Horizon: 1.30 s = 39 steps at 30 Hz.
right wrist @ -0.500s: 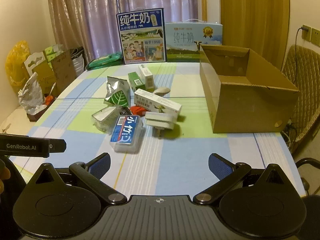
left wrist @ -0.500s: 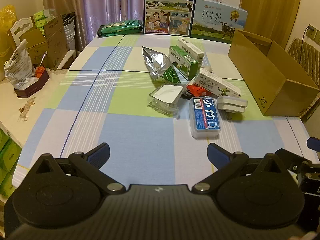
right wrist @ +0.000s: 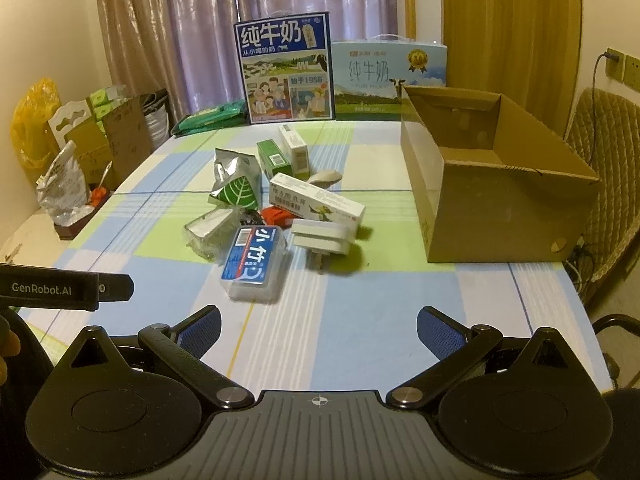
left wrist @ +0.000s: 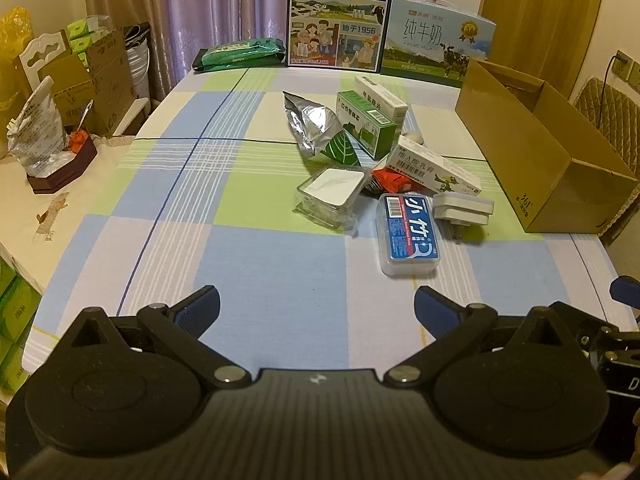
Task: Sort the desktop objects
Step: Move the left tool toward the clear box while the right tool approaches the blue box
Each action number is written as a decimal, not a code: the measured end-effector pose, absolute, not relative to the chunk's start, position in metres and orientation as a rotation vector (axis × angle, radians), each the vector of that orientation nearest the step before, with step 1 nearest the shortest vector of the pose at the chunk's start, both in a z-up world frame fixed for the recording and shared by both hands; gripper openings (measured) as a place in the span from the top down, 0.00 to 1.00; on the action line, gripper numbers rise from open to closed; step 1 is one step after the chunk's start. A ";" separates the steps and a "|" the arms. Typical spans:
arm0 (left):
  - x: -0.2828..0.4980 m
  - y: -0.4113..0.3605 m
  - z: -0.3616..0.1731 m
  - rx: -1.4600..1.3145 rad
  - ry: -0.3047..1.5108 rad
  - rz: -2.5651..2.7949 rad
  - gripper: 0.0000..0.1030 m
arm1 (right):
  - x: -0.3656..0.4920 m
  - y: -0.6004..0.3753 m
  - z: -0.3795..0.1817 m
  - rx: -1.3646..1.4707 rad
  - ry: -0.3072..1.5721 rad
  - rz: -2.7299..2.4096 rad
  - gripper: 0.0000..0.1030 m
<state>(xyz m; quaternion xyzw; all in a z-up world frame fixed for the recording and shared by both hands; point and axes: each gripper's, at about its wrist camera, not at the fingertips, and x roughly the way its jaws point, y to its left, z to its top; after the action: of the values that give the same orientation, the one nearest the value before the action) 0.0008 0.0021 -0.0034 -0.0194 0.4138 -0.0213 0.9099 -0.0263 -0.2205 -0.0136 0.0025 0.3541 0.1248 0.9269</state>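
- Left gripper [left wrist: 317,304] low over the near edge of the checked tablecloth [left wrist: 256,264]; blue-padded fingers [left wrist: 199,309] spread wide apart, holding nothing
- Right gripper [right wrist: 319,323] likewise near and low; fingers [right wrist: 439,332] wide apart, empty; at the far left of its view, part of the other gripper's black body marked GenRobot.AI
- Mid-table, a loose pile of small things; nearest, a clear floss-pick box [left wrist: 408,234] with a blue label, lying flat, long axis running near to far
- Just right of it, a white plug adapter [left wrist: 463,209], prongs pointing toward the near edge
- Behind these, a long white ointment carton [left wrist: 436,170], lying flat, long axis slanting from far-left to near-right; touching an orange packet [left wrist: 394,180]
- Left of the packet, a clear lidded container [left wrist: 331,192]; farther back, a silver foil pouch [left wrist: 320,132], a green carton [left wrist: 366,124], a white carton [left wrist: 382,98]
- On the right, an open cardboard box [right wrist: 496,200], apart from the pile, long axis near to far
- At the far edge, two upright milk cases [right wrist: 286,68]
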 end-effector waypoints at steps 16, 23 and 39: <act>0.002 0.002 -0.001 -0.043 0.858 -0.046 0.01 | -0.024 -0.220 -0.014 0.006 0.734 0.255 0.02; 0.003 0.002 0.000 -0.043 0.859 -0.051 0.01 | -0.023 -0.221 -0.016 -0.001 0.740 0.249 0.02; 0.005 0.000 -0.001 -0.036 0.861 -0.062 0.01 | -0.020 -0.218 -0.017 -0.021 0.742 0.266 0.02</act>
<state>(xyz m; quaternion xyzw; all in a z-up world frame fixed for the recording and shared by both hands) 0.0054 -0.0002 -0.0008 -0.0173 0.4170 -0.0299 0.9082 -0.0204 -0.2180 -0.0174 -0.0103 0.3613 0.1294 0.9234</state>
